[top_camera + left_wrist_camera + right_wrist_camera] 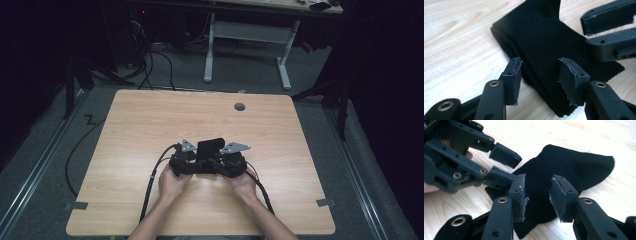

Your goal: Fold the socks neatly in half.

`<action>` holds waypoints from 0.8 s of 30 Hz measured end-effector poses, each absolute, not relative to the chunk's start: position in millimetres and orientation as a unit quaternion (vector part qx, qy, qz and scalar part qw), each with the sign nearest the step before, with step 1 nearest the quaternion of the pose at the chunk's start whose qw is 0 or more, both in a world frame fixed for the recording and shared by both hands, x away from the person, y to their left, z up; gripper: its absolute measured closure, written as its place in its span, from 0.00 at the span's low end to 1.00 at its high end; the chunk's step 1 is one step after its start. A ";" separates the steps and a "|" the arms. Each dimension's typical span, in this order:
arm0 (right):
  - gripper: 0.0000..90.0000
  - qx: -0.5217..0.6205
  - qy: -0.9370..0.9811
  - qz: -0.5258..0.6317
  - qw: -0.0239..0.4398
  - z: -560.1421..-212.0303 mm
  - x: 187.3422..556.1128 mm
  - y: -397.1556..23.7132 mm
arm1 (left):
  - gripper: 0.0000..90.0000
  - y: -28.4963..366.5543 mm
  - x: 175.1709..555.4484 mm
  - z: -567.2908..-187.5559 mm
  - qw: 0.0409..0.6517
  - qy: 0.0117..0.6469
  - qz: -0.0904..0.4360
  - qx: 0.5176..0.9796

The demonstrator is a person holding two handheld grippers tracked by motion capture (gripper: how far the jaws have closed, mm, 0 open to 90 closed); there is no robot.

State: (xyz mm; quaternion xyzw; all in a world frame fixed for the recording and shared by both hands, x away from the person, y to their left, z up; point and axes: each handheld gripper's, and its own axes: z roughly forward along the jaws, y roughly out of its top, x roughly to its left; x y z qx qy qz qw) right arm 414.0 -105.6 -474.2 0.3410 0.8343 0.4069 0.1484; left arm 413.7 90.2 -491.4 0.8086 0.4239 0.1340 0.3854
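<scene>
The left gripper [540, 75] stands with its 2 jaws apart, straddling the near edge of a black ribbed sock [549, 45] that lies flat on the wooden table [150, 120]; neither pad appears to press the fabric. The right gripper [537, 195] is likewise spread, its jaws set to either side of the sock's [574, 167] cuff end, with cloth showing in the gap but not clamped. In the high view both grippers meet at the middle of the table, the left gripper [181, 164] and the right gripper [231, 162] nearly touching, with the sock [209, 148] between and just beyond them. Risk 1: the tools sit very close, so closing or turning either one may knock its jaws against the other. Risk 2: the sock looks folded into several layers; a shallow bite would likely catch only the top layer and let the fold open on lifting. Risk 3: pads dragged low across the table may push the fabric into a bunch instead of gripping it.
</scene>
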 end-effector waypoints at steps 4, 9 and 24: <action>0.70 0.351 0.841 0.386 0.141 -482.7 417.6 -102.1 | 0.57 88.9 409.4 -491.5 0.383 0.419 0.133 0.813; 0.66 0.350 0.847 0.377 0.135 -489.9 419.8 -103.8 | 0.55 90.4 408.0 -487.7 0.390 0.417 0.131 0.810; 0.63 0.335 0.855 0.369 0.142 -490.9 409.9 -112.3 | 0.42 97.6 440.0 -474.9 0.394 0.450 0.130 0.791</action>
